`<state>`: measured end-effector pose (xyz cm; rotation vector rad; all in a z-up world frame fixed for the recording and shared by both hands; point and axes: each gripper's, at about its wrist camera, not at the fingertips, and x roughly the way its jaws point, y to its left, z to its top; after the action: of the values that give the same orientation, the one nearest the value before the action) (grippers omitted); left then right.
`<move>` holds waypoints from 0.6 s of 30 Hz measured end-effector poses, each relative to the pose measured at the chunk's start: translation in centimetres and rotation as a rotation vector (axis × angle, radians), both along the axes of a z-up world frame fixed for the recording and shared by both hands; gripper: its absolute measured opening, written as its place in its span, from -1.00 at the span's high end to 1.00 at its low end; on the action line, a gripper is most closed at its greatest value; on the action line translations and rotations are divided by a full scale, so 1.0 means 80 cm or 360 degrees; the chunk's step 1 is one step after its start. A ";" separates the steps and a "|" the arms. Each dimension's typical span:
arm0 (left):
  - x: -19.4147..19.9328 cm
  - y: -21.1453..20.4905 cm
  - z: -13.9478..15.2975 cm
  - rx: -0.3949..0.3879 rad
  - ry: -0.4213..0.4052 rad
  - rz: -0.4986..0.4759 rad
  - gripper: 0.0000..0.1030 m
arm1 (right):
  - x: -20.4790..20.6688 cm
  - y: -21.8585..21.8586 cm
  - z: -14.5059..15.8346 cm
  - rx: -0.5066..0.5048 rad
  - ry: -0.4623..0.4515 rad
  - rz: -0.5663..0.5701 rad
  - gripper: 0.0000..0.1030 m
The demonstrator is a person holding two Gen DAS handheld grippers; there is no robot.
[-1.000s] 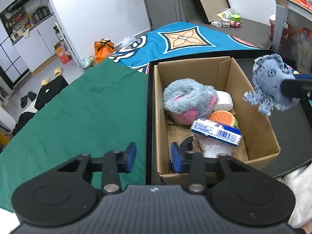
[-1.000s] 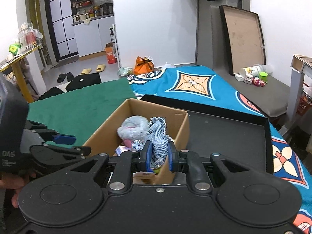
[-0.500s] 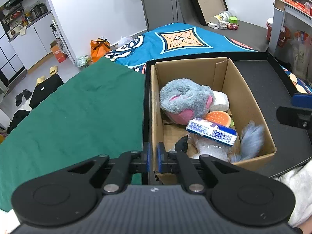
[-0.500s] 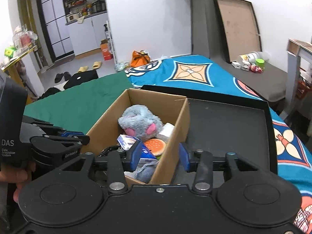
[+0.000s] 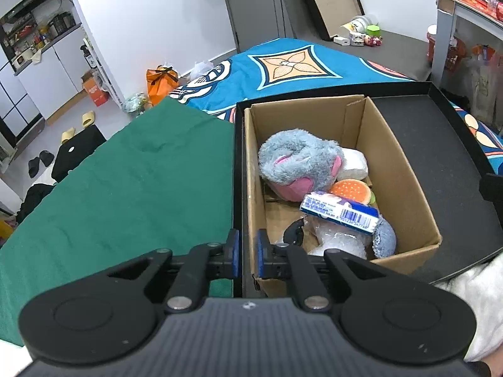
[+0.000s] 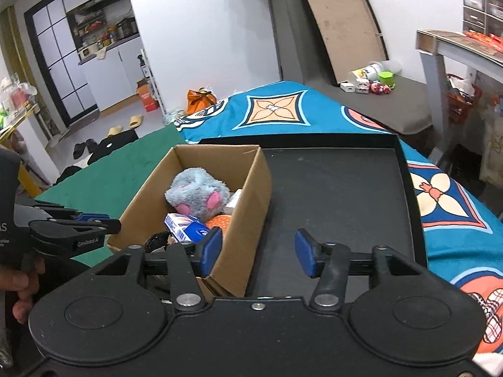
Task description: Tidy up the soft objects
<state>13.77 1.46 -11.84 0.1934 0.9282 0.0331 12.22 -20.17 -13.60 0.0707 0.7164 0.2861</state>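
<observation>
Two tools show in these pictures, one in each hand. Closest in the left wrist view is the left tool (image 5: 245, 253). Its blue pads are pressed near together, with only a thin gap, and they sit on either side of the near corner wall of the cardboard box (image 5: 405, 185) and the tray rim. I cannot tell if they squeeze it.

Closest in the right wrist view is the right tool (image 6: 258, 253). Its blue pads are spread wide and hold nothing. The left pad is just over the box's near corner, and the right pad is over the bare black tray (image 6: 339, 188).

Just ahead of the left tool, inside the box, lies a clear plastic bag (image 5: 338, 238) next to a small black thing (image 5: 294, 231). To the right of them a blue denim toy (image 5: 385, 237) is tucked in the near right corner. A blue and white pack with a barcode (image 5: 339, 210) lies on top of them. A bit farther in is an orange burger toy (image 5: 350, 190), then a fluffy grey and pink plush toy (image 5: 298, 163) with a white soft thing (image 5: 355, 165) beside it.

The box stands in the left part of the tray. Left of the left tool is a green cloth (image 5: 125, 182). Beyond the tray lies a blue patterned blanket (image 5: 292, 66). Far off on the floor are yellow slippers (image 5: 78, 125) and an orange bag (image 5: 160, 78).
</observation>
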 end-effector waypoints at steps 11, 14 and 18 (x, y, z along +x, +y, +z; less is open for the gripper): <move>-0.018 -0.017 0.032 -0.0129 -0.0009 0.0002 -0.09 | -0.010 -0.017 0.007 0.0070 -0.0007 -0.0134 -0.79; -0.023 -0.021 0.045 -0.0153 -0.0030 0.0008 -0.35 | -0.012 -0.022 0.009 0.0100 0.0023 -0.0148 -0.84; -0.029 -0.021 0.062 -0.0193 -0.0052 0.0036 -0.53 | -0.019 -0.029 0.014 0.0148 0.0045 -0.0163 -0.91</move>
<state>11.41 -0.22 -6.86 0.0699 0.8971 0.0011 10.67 -22.52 -12.48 0.1994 0.7250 0.2204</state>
